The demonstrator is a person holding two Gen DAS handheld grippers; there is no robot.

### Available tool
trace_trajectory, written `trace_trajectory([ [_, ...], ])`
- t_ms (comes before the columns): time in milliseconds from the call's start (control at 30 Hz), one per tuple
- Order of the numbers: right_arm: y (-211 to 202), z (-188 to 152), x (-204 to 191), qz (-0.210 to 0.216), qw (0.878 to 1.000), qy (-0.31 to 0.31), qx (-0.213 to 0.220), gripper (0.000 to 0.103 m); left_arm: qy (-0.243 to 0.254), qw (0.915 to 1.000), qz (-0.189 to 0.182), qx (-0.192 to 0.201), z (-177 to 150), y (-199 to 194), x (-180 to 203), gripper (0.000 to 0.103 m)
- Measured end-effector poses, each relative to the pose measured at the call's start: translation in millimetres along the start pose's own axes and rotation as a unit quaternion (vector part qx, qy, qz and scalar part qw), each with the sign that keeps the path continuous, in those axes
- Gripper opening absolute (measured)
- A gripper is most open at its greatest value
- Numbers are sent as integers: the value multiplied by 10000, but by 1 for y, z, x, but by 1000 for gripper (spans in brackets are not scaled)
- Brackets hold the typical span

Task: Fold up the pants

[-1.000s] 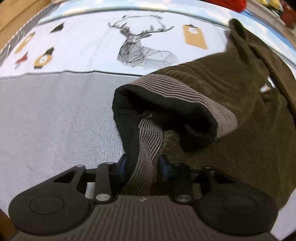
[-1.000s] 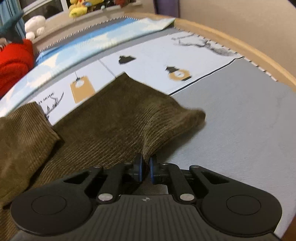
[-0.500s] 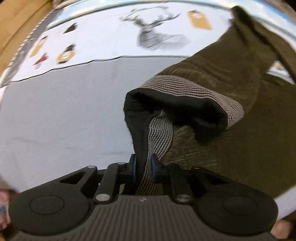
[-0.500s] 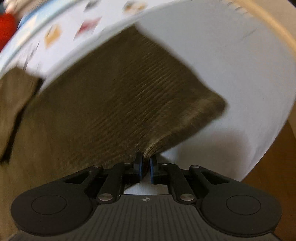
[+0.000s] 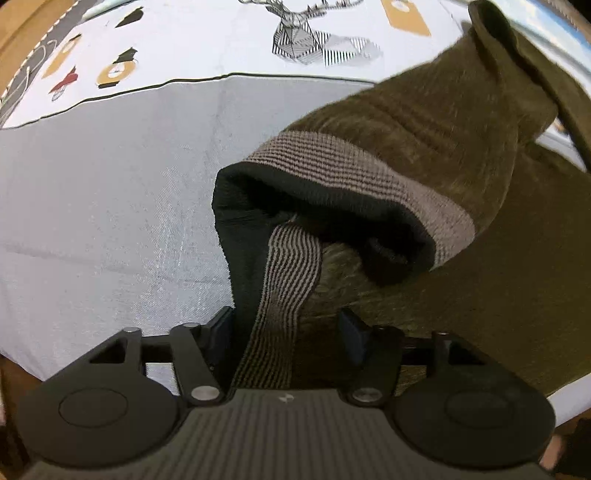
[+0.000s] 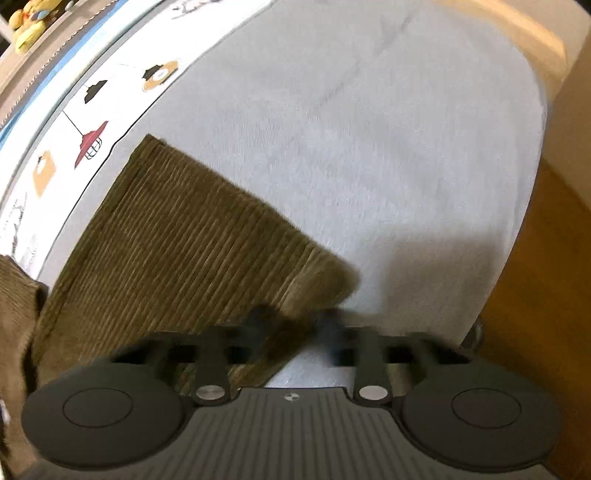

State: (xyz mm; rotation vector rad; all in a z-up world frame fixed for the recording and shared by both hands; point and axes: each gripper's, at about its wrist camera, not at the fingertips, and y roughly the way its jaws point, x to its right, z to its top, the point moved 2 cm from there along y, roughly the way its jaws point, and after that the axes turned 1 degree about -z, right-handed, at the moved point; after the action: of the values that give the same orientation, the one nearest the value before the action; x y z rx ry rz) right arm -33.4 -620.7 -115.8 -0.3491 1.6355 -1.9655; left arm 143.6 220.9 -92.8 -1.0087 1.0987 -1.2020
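Olive-brown corduroy pants [image 5: 461, 155] lie on a grey bedsheet [image 5: 110, 203]. In the left wrist view their striped elastic waistband [image 5: 365, 177] gapes open, and a strip of it runs between the jaws of my left gripper [image 5: 286, 326], which stand wide apart. In the right wrist view a flat pant leg [image 6: 177, 236] lies on the sheet. Its hem corner sits between the blurred, parted jaws of my right gripper [image 6: 295, 325].
The sheet has a printed white band with a deer [image 5: 306, 33], tags and lamps [image 6: 90, 146]. The bed's wooden edge [image 6: 535, 295] runs close on the right. Yellow plush toys [image 6: 29, 26] sit at the far side.
Both grippers pulled the pants toward the near bed edge, then opened. The left jaws were shut on the waistband and the right on the hem half a second ago; both now stand apart.
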Motion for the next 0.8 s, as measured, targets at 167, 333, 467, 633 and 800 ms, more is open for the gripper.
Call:
trace_trajectory([
  [167,-27,4,19,-197,9979,398,465,6,464,9981,370,153,-8,-7,6,18],
  [333,-11,-1,22,-702,9971,273,82,9,1048,9932,512,-41,-19,-6,18,20],
  [467,-22,2,13,-1034,9934,166,465,34,811,9945,533,382,-18,-27,8,31],
  [633,-61,5,-13,-1005,9811,-186,1644,39,-113,9855,159,1688,-11,-82,-9,42],
  [800,-89,-11,-78,230,9728,-980,2086,39,-122,9819,-477,1827,2,-102,24,42],
])
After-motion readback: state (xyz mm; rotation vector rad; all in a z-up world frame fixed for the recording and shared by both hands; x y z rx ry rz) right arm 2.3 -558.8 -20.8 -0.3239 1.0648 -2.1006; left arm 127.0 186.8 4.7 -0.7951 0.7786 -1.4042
